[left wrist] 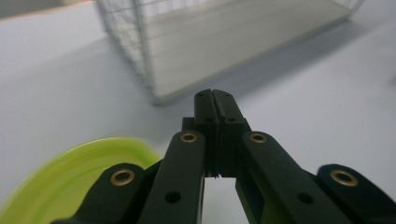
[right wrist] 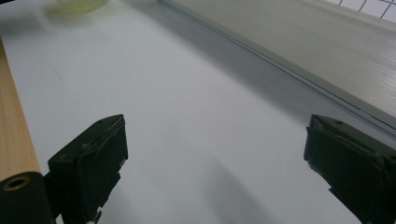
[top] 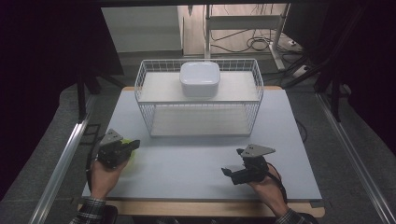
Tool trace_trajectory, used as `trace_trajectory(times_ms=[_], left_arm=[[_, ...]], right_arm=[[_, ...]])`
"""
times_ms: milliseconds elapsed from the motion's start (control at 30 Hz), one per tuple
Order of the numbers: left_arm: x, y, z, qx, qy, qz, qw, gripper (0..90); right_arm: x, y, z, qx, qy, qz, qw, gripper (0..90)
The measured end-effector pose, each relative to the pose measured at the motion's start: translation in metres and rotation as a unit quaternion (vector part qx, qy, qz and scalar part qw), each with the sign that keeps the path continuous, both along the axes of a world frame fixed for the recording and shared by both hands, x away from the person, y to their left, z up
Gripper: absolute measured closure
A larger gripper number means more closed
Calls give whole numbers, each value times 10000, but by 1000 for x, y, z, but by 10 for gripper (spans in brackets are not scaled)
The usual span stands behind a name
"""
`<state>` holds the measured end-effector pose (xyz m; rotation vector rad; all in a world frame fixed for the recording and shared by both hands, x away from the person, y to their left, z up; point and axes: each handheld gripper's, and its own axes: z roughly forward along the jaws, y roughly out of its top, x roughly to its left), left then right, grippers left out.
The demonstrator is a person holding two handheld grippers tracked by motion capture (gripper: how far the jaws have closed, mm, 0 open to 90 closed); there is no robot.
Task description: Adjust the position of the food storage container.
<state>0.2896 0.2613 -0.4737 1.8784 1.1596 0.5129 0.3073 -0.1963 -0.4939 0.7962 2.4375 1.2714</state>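
My left gripper [top: 134, 144] sits at the table's front left with its jaws pressed together and nothing between them; in the left gripper view the left gripper [left wrist: 215, 95] points at a corner of the wire rack [left wrist: 140, 51]. A yellow-green plate [top: 130, 158] lies on the table under and beside it, and the plate [left wrist: 65, 182] appears blurred at lower left. My right gripper [top: 230, 160] is at the front right, turned leftward, jaws wide apart. The right gripper [right wrist: 219, 158] hovers empty above bare table.
A white two-level wire rack [top: 144, 116] stands at the middle back of the grey table [top: 289, 140], with a white square container [top: 200, 78] on its upper shelf. The rack's lower shelf [right wrist: 327, 46] runs past the right gripper. A wooden edge [right wrist: 14, 135] borders the table front.
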Motion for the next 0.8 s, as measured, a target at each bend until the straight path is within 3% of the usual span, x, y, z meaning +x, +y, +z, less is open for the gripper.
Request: trace_trajectory(times_ms=[267, 500, 700, 800], left_arm=[[5, 33, -3, -187, 80, 418, 9989, 898], [7, 65, -8, -135, 68, 947, 9954, 898], [8, 85, -21, -160, 213, 1276, 9915, 898], [9, 93, -30, -61, 334, 1418, 9893, 898]], right_arm=[[0, 1, -1, -18, 35, 24, 10000, 73], [1, 1, -2, -42, 81, 34, 10000, 77], [1, 1, -2, -64, 93, 39, 9999, 79], [1, 2, -3, -71, 101, 38, 9999, 80]])
